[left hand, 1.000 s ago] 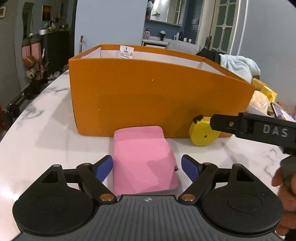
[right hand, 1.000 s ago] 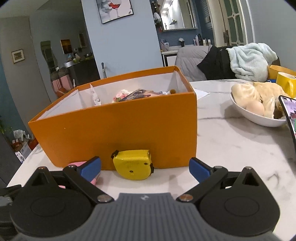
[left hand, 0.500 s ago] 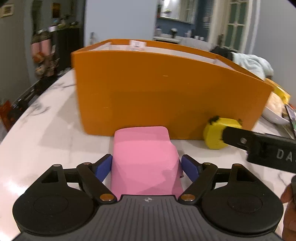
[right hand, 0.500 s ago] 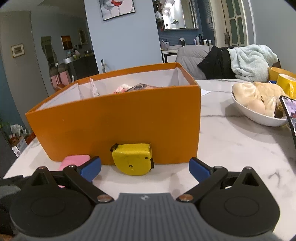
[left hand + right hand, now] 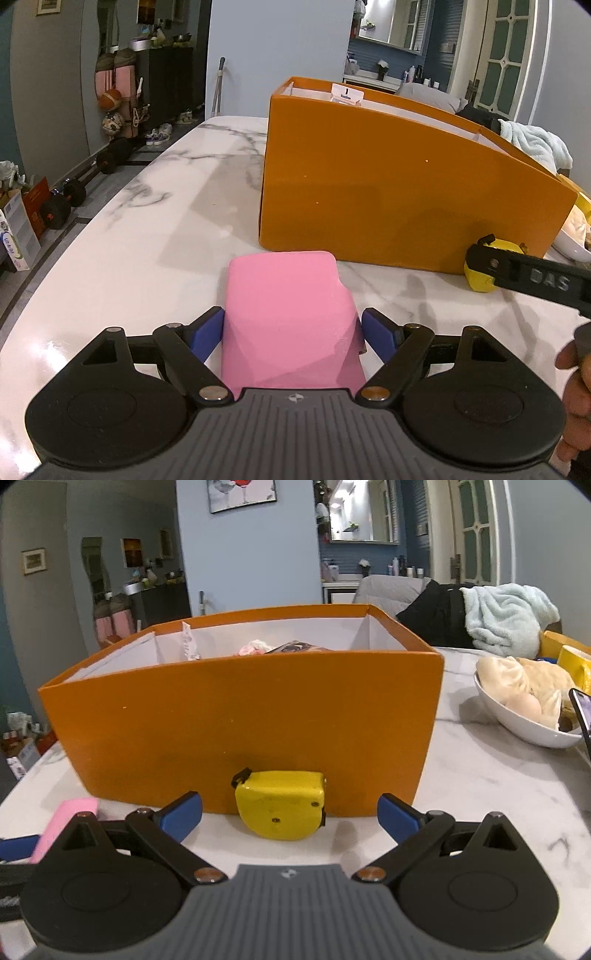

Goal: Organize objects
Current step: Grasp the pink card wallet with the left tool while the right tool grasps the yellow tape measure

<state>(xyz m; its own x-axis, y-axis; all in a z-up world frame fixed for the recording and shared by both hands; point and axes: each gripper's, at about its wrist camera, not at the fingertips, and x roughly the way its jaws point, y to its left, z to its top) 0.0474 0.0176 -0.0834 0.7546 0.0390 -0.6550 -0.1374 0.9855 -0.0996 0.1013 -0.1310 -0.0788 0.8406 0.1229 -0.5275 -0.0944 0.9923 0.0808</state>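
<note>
From my left wrist camera, the left gripper has its blue fingers spread around a pink block lying on the marble table; the left pad looks to touch it, the right shows a sliver of gap, so I cannot tell if it grips. An orange box stands just beyond, and this view alone shows dumbbells on the floor at left. From my right wrist camera, the right gripper is wide open and empty, a yellow tape measure sitting between its fingers against the box wall. Only here do I see inside the box, with white dividers and jumbled items, plus a white bowl and a light blue towel behind.
</note>
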